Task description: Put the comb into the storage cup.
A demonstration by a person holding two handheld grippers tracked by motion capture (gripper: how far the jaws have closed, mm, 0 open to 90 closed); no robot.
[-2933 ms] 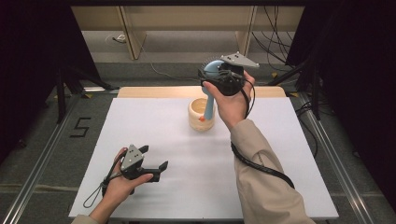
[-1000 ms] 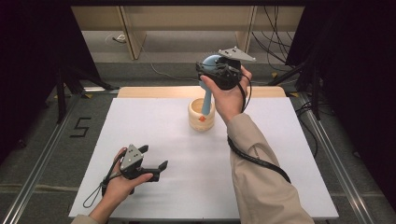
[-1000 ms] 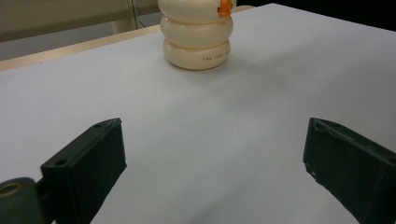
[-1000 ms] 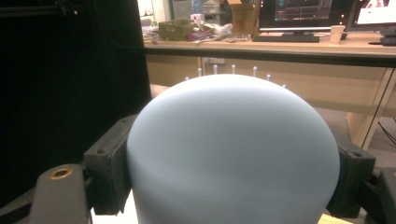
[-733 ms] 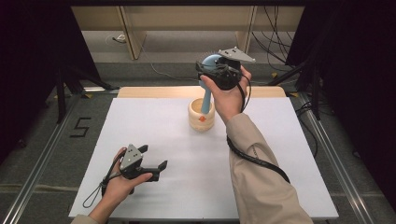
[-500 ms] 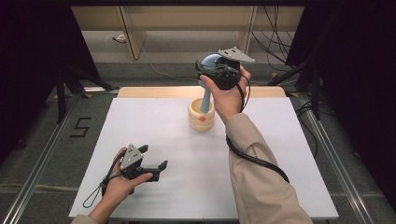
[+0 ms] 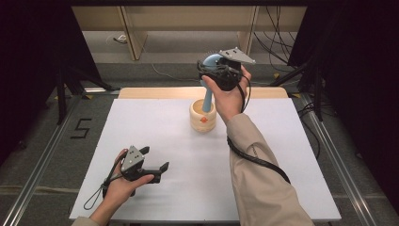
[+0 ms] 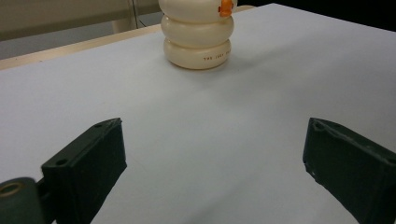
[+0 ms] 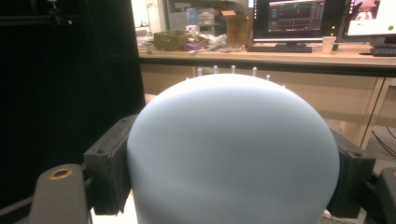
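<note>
A pale blue brush with a round head (image 7: 210,60) is held upright above a cream ribbed holder (image 7: 203,118) at the back middle of the white table (image 7: 141,122). Its handle (image 7: 207,99) reaches down into the holder's mouth. My right gripper (image 7: 207,70) is shut on the brush head, and in the right gripper view the black jaws press both sides of the blue dome (image 9: 233,149). My left gripper (image 7: 156,158) rests on the table at the front left, open and with nothing between its jaws. The left gripper (image 8: 215,172) faces the holder (image 8: 196,35), which has an orange mark.
A wooden strip (image 7: 155,92) runs along the table's back edge. Beyond it are a low shelf unit (image 7: 131,33) and cables on the floor (image 7: 277,42). Metal rails flank the table, and a "5" (image 7: 81,128) is marked on the floor at the left.
Since the earliest frame my right hand has lifted the brush a little higher over the holder. Over the last second nothing has moved.
</note>
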